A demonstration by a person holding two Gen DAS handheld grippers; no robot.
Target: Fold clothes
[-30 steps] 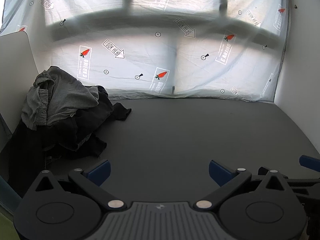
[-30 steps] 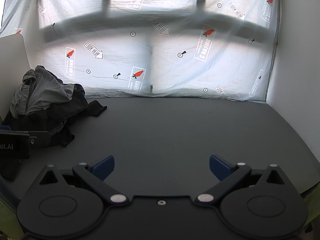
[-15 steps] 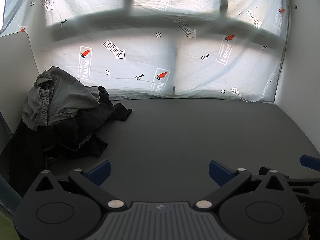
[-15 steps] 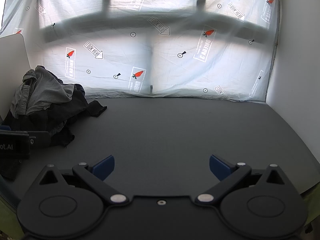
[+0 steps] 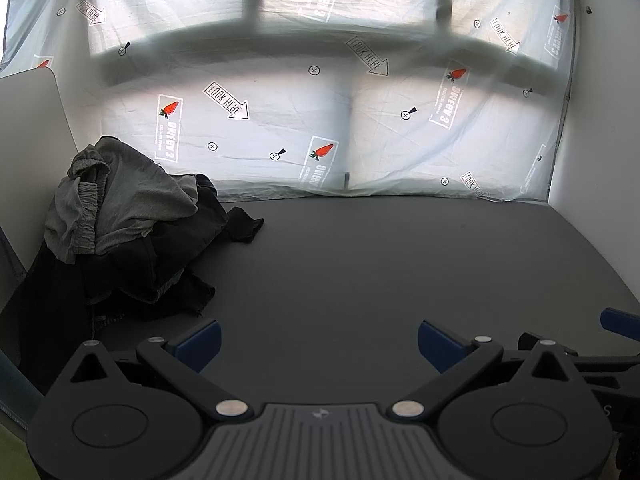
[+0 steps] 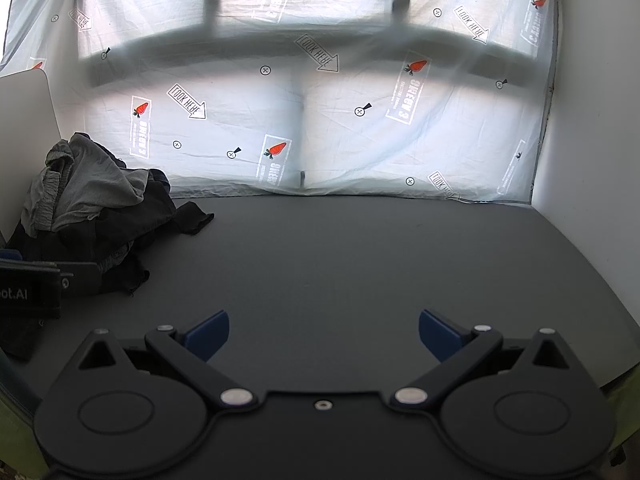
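1. The left tool (image 5: 319,340) hovers low over the dark desk (image 5: 380,264), its blue-tipped fingers (image 5: 198,340) spread wide with nothing between them.
2. The right tool (image 6: 324,334) is likewise spread wide and empty, above the near edge of the desk (image 6: 380,256).
3. The pile of clothes (image 5: 128,236) lies at about ten o'clock from the left tool, heaped in the desk's far left corner against a white panel (image 5: 32,120); it is apart from the fingers.
4. A grey garment (image 5: 120,196) sits on top of the pile, with black garments (image 5: 160,264) beneath and spilling toward the desk's middle.
5. From the right tool, the same pile (image 6: 92,216) lies at about ten o'clock, farther off, partly behind the left tool's body (image 6: 36,284).
6. A printed translucent sheet (image 5: 320,120) hangs behind the desk at twelve o'clock.
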